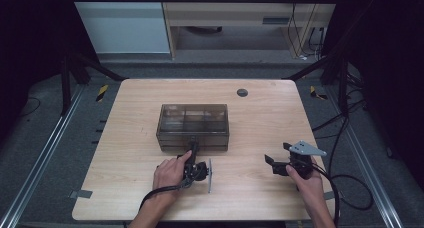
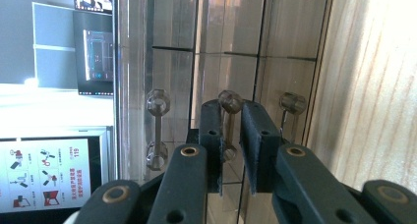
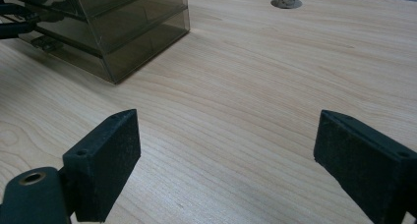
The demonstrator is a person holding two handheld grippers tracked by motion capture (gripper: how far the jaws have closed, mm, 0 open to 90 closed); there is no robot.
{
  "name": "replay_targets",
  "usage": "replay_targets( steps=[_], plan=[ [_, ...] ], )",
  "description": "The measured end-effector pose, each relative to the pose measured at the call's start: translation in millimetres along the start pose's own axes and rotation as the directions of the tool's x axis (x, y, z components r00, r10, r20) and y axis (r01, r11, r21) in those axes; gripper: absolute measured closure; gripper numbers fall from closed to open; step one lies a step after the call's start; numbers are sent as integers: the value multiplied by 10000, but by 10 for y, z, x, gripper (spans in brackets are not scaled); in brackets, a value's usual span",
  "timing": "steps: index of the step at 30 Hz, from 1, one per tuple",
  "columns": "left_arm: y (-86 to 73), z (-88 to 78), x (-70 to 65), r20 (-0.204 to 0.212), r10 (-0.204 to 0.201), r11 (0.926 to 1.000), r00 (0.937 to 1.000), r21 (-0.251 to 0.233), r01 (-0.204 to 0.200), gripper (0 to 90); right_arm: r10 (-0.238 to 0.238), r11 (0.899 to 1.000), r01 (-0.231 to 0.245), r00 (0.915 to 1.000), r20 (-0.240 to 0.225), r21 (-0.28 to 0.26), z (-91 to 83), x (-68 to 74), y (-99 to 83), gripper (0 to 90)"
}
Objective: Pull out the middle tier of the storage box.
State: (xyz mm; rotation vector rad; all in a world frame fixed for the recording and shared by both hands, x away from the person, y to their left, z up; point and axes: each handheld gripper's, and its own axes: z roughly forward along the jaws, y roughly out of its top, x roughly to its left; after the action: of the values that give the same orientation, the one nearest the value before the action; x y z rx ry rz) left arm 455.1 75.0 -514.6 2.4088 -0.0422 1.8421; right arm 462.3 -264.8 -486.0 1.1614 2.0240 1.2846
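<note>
A smoky see-through drawer box (image 1: 192, 119) stands in the middle of the wooden table (image 1: 260, 118). My left gripper (image 1: 192, 147) reaches to its front face, turned on its side. In the left gripper view the jaws (image 2: 231, 111) flank the clear handle (image 2: 230, 101) of the middle drawer and press on its knob. Near the table's front right, my right gripper (image 1: 278, 153) sits low over the bare wood with its pads wide apart and nothing between them (image 3: 228, 123). The box's corner (image 3: 133, 22) lies ahead of it to the left.
Two more clear handles (image 2: 157, 103) (image 2: 292, 102) sit on either side of the gripped one. A round grommet hole (image 1: 242, 92) (image 3: 286, 3) is behind the box on the right. Cables trail across the floor right of the table (image 1: 350, 188).
</note>
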Motion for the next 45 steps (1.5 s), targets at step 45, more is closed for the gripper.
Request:
replay_targets(
  steps=[45],
  plan=[
    [-6,-48,-23,-111,-78,9998,9999,-166,76,804,-203,9997,202,9998,51,96,4,-3,9,111]
  ],
)
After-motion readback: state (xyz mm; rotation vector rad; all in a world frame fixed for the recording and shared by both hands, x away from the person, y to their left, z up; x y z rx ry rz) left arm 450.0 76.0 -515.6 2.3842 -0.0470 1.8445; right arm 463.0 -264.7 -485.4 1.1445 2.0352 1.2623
